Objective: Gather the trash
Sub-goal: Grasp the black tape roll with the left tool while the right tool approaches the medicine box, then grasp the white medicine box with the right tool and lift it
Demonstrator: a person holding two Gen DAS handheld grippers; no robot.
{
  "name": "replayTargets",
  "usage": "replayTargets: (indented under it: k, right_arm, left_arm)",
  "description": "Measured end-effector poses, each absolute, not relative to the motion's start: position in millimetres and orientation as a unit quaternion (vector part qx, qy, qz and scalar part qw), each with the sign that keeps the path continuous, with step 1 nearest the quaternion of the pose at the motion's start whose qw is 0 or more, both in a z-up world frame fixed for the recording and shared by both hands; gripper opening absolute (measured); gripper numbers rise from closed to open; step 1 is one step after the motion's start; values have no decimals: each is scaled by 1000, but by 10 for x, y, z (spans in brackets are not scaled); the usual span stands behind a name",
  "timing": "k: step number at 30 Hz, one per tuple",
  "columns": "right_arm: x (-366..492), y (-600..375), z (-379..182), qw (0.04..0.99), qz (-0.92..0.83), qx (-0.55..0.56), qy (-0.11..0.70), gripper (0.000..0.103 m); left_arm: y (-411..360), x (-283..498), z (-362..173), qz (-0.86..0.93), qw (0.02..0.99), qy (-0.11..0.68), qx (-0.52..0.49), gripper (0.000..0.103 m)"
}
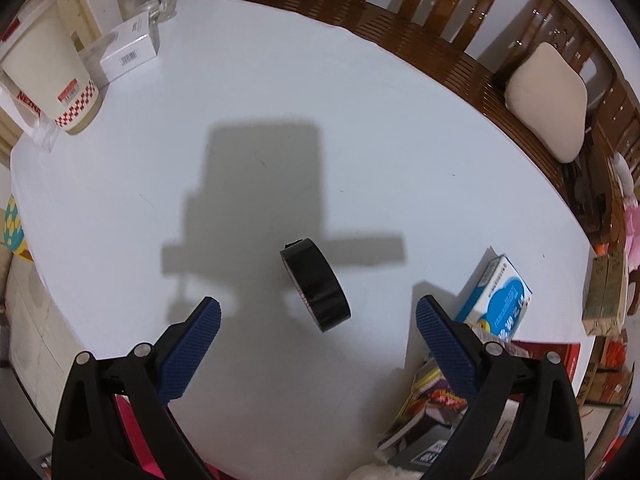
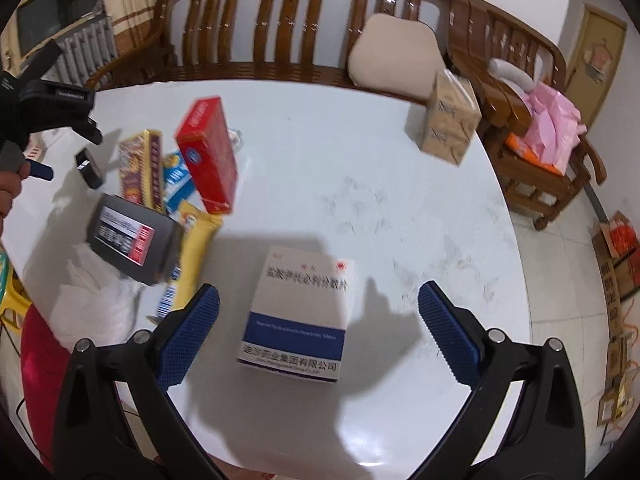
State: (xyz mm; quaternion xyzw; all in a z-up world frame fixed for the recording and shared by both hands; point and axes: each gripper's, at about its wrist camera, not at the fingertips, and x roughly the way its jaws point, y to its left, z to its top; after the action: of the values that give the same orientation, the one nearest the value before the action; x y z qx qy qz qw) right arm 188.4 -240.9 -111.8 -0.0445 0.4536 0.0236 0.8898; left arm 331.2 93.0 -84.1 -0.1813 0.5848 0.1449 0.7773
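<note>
Between the spread left tongs (image 1: 318,312), a glossy black tape roll (image 1: 316,284) stands on edge; right tongs (image 2: 319,304) gape too.

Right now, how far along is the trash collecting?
Nothing visibly collected yet. Both grippers are open and empty: the left gripper hovers by the black tape roll, the right gripper over the white-and-blue medicine box. The pile with the red box remains on the white table.

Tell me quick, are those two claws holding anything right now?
Left gripper: open, holding nothing; a black tape roll lies ahead of it.
Right gripper: open, empty, above a white-and-blue medicine box.
</note>
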Motion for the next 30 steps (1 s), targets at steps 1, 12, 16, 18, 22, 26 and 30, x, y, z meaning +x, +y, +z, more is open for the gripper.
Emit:
replayTargets:
  k: [1,12,16,18,22,26,30]
  right_arm:
    - [1880,-2421,-1154,889,21,-39,456,98]
    - [1907,-2451,-1421,882,-7,-21,471,98]
    - [1920,-2451,-1472,881,-13,-17,472,98]
    - [1931,-2450,-1501,881,-21,-23,472,98]
    - [1962,-2510,-1542,880,-22,-8,474,98]
    - [1983,-2544,-1556,879,-21,7,477,96]
    - [1971,-2519,-1549,880,-18,5,475,92]
  left_arm:
    - [938,3327,-864,149,776,585,-183,95]
    - [1016,3404,-999,165,766,584,-212,78]
    - [1007,3423,-1060,166,761,588,-215,70]
    - [992,3469,-1093,164,760,591,-214,64]
    - [983,3496,-1155,159,753,601,-215,53]
    - [982,3535,-1177,162,753,600,-215,40]
    - [1010,3534,-1166,157,753,601,-217,35]
